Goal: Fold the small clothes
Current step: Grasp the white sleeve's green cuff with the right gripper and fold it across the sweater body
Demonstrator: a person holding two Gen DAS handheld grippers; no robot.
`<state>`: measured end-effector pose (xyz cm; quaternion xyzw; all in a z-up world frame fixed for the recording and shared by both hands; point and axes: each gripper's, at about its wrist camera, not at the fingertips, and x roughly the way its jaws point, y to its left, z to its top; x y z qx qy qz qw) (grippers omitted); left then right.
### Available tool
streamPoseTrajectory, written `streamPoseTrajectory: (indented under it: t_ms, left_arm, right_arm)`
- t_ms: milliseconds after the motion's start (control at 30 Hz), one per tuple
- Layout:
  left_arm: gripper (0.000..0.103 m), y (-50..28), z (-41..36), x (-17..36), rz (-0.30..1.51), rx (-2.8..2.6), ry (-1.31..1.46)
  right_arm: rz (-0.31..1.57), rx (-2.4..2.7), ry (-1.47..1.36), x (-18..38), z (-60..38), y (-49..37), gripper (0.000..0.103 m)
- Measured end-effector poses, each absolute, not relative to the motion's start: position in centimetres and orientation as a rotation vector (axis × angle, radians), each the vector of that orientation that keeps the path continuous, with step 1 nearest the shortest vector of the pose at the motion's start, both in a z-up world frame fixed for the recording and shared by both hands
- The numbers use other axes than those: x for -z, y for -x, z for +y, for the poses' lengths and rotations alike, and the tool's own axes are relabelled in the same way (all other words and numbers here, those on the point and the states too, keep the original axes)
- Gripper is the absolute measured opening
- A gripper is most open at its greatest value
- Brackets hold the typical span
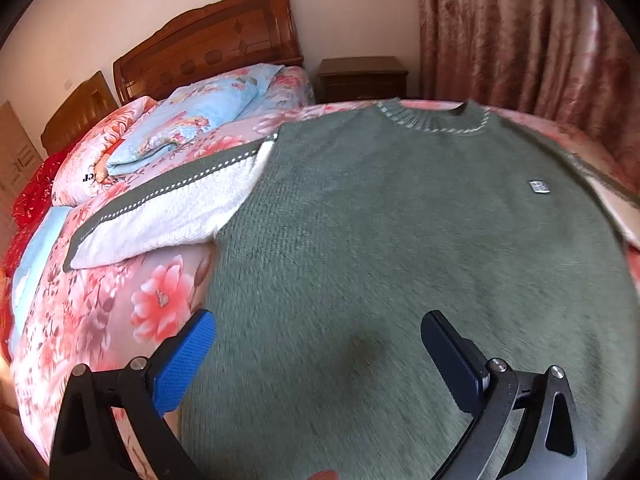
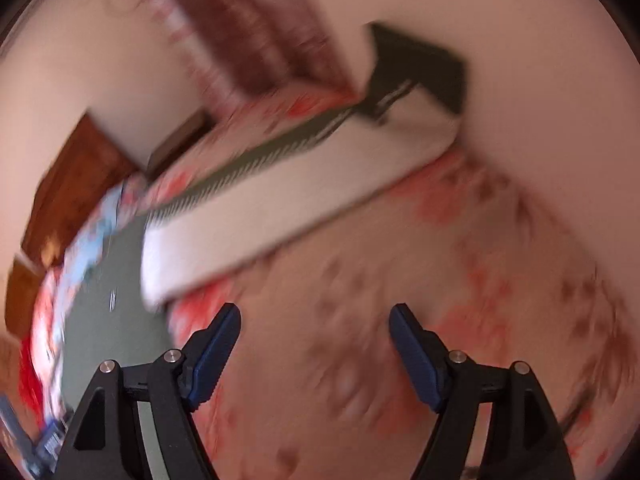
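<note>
One bed (image 1: 120, 288) fills most of the left wrist view, covered in a pink floral sheet, with one carved wooden headboard (image 1: 208, 44) against the wall at its far end. One green sweater (image 1: 400, 240) lies flat and face up across the near part of the bed, its ribbed neck toward the far edge. It has two white sleeves: one sleeve (image 1: 168, 216), edged by a green band with white stitches, spreads out flat to the side on the sheet, while the other shows only as a strip at the frame's right edge. One pink patterned curtain (image 1: 512, 28) hangs behind the bed, and one dark nightstand (image 1: 362, 76) stands between curtain and headboard. One light blue folded quilt (image 1: 200, 120) rests near the headboard beside one pink floral pillow (image 1: 96, 160). One small square tag (image 1: 538, 186) sits on the sweater's chest. The left gripper (image 1: 318, 340) hovers over the sweater's lower part, jaws spread wide and empty. In the blurred right wrist view, the right gripper (image 2: 314, 334) is likewise spread wide and empty above bare sheet, near the second sleeve, with the green cuff at its far end.
</note>
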<state>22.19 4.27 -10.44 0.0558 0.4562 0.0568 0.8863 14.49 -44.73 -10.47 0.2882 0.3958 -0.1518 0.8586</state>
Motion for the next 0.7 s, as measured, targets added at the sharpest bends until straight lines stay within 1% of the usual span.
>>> streamPoseTrajectory:
  t_ms: [100, 200, 233, 300, 333, 367, 433, 467, 500, 567, 600, 633, 700]
  left_arm:
    - [0.103, -23.3, 5.6, 12.1, 1.003, -0.124, -0.078]
    - [0.103, -23.5, 7.4, 12.8, 1.026, -0.097, 0.055]
    - [0.103, -23.5, 8.0, 12.9, 1.028, -0.092, 0.096]
    - [0.103, -23.5, 8.2, 13.1, 0.997, -0.101, 0.093]
    - [0.103, -23.4, 8.1, 13.2, 0.982, -0.104, 0.089]
    - [0.103, -23.4, 8.1, 13.3, 0.973, -0.112, 0.091]
    - [0.103, -23.3, 8.1, 13.3, 0.969, -0.119, 0.095]
    - [0.103, -23.1, 8.1, 13.2, 0.967, -0.123, 0.096]
    - [0.103, -23.2, 8.2, 13.3, 0.965, -0.125, 0.098]
    - [0.103, -23.0, 8.3, 13.2, 0.962, -0.127, 0.099]
    - [0.103, -22.7, 8.2, 13.1, 0.961, -0.128, 0.098]
    - [0.103, -22.6, 7.9, 13.2, 0.961, -0.129, 0.097]
    - [0.103, -22.6, 8.0, 13.1, 0.960, -0.131, 0.096]
  right_arm:
    - [0.785, 0.389, -0.607, 10.4, -47.5, -16.3, 0.078]
    - [0.738, 0.457, -0.585, 10.4, -49.0, -18.4, 0.079]
    - [0.726, 0.467, -0.580, 10.5, -49.1, -18.8, 0.080]
    - [0.694, 0.485, -0.570, 10.6, -49.4, -19.9, 0.087]
    - [0.690, 0.490, -0.562, 10.7, -49.3, -20.5, 0.094]
    - [0.708, 0.503, -0.549, 10.6, -49.2, -21.2, 0.098]
    - [0.745, 0.537, -0.513, 10.5, -49.0, -22.1, 0.098]
    - [0.766, 0.553, -0.489, 10.5, -48.9, -22.5, 0.097]
    - [0.790, 0.575, -0.456, 10.5, -48.8, -23.1, 0.093]
    - [0.803, 0.632, -0.399, 10.4, -48.3, -23.2, 0.048]
    - [0.796, 0.647, -0.392, 10.3, -48.5, -23.2, 0.038]
    - [0.780, 0.614, -0.416, 10.3, -48.7, -22.8, 0.025]
    - [0.759, 0.575, -0.449, 10.3, -48.9, -22.3, 0.017]
